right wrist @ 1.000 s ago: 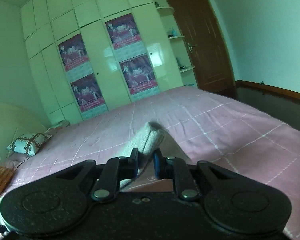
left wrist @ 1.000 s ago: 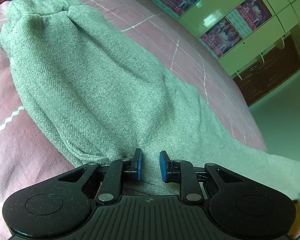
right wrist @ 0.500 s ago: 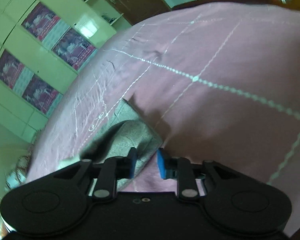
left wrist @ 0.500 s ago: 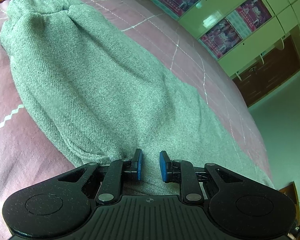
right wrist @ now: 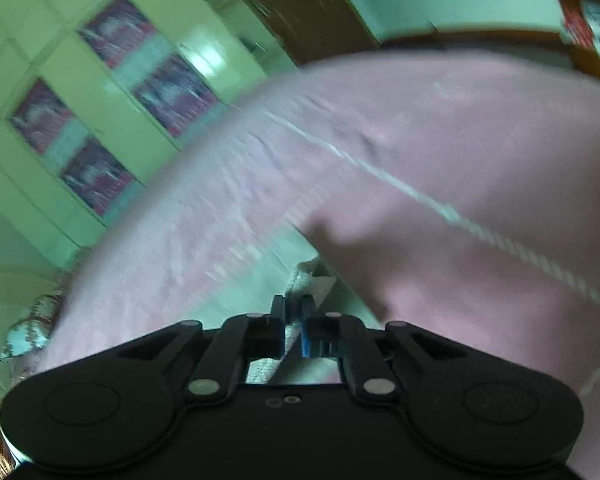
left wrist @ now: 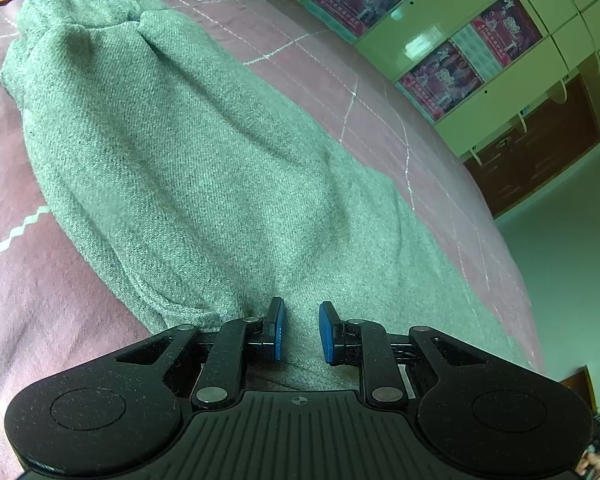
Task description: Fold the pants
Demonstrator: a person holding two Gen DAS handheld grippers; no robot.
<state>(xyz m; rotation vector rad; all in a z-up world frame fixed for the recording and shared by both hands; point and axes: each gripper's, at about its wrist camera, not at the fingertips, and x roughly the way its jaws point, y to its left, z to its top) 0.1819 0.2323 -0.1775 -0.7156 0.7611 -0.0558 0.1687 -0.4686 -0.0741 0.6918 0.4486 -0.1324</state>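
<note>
Grey pants (left wrist: 204, 168): spread lengthwise on the pink bedspread (left wrist: 52, 304), stretching away from the left gripper (left wrist: 299, 330), whose jaws stand slightly apart over the near cloth, probably pinning it flat. Right gripper (right wrist: 294, 330): clamped tight on a pants edge, apparently for the fold; blur hides detail.

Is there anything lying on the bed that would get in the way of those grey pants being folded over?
Nothing visible does. The grey pants lie spread on the pink bedspread with nothing on top of them. The pillow sits far off at the bed's end. The right gripper already pinches a pants edge, and the left gripper has fabric between its fingers.
</note>
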